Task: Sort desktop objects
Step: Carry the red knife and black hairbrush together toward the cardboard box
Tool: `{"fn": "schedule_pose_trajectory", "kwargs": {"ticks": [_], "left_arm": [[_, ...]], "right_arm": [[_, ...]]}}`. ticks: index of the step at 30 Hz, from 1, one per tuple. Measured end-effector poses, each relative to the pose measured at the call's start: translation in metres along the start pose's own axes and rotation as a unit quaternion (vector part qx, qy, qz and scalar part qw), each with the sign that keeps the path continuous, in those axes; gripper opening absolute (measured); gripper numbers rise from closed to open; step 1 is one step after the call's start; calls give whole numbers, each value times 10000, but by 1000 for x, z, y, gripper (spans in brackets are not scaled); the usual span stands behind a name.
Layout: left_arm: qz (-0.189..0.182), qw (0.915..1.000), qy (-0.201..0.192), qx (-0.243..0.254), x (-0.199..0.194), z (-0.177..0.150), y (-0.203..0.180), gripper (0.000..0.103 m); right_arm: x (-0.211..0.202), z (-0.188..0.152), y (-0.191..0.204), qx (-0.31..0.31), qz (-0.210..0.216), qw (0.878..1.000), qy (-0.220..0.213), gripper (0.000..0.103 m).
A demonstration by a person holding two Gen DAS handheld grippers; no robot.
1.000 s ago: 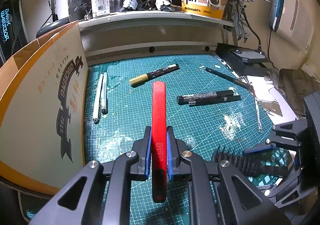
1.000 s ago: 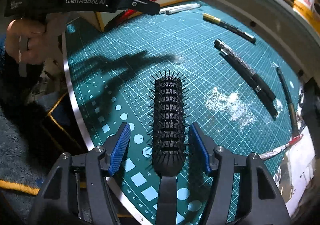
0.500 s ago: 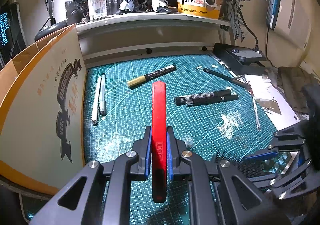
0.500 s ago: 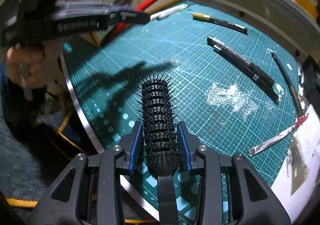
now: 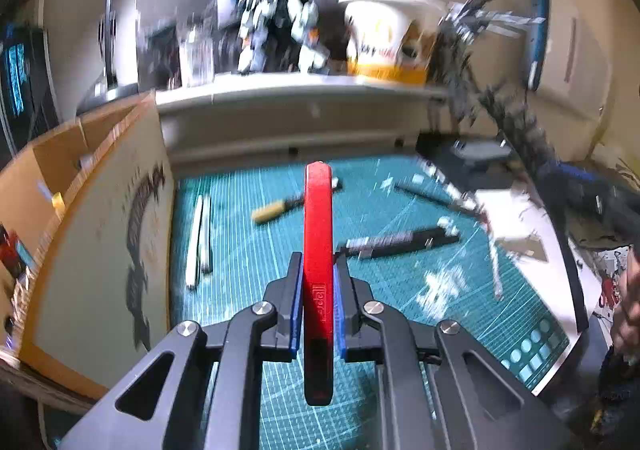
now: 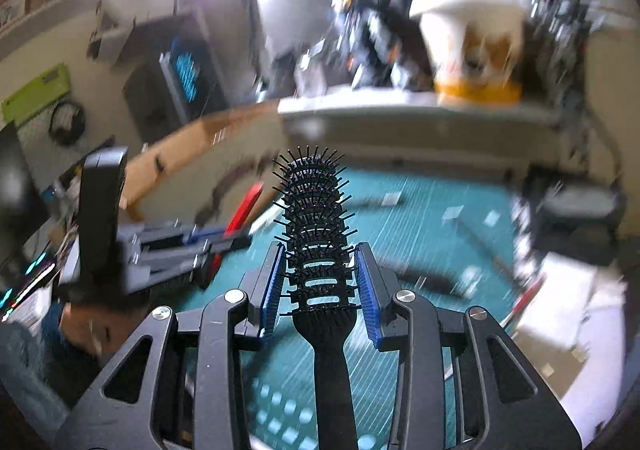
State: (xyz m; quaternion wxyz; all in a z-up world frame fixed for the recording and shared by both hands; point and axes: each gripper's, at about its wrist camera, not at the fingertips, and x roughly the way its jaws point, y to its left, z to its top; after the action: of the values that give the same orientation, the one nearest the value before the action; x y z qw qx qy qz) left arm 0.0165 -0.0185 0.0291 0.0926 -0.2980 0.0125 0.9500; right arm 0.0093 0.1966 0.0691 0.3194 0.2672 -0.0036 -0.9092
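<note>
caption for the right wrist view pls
Right gripper shut on a black vent hairbrush, lifted above the green cutting mat.

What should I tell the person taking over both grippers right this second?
Left gripper: jaws shut on the red tool, held above the mat beside the cardboard box.
Right gripper: jaws shut on the black hairbrush, lifted off the mat, bristle end pointing forward.
On the mat: two white pens, a yellow-capped marker, black markers and a thin dark pen.
Done: both items picked up.
Left: put both away, probably in the box, then the pens and markers.
</note>
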Motion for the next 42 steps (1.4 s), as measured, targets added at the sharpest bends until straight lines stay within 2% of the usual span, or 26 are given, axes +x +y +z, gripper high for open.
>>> {"fn": "schedule_pose_trajectory", "kwargs": {"ticks": [4,11,15,20,25,30,36,42], "left_arm": [[42,9971,-753,118,-31,9,-5,13],[114,9875,-1545,277,-87,28,-1,13],[440,9831,-1683,573,-109,34,3,13],[632,9803,-1852,266,-130,36,22,13],[849,9803,-1785,33,-134,37,35,13],[912,9804,-1738,-149,-141,39,48,13],[1037,9768,-1866,-188,-161,34,57,13],[1349,9721,-1901,-278,-178,29,66,13]], "right_arm": [[-25,19,7,-56,-334,9980,-538,33],[-74,39,18,68,-968,9864,-1324,34],[-93,35,30,-153,-1155,9835,-1382,34],[-106,31,31,-172,-1237,9824,-1388,34],[-110,32,30,-93,-1367,9802,-1427,34],[-112,32,38,-84,-1321,9810,-1420,34],[-110,36,55,-200,-1182,9820,-1457,34],[-101,39,66,-293,-1012,9844,-1411,34]]}}
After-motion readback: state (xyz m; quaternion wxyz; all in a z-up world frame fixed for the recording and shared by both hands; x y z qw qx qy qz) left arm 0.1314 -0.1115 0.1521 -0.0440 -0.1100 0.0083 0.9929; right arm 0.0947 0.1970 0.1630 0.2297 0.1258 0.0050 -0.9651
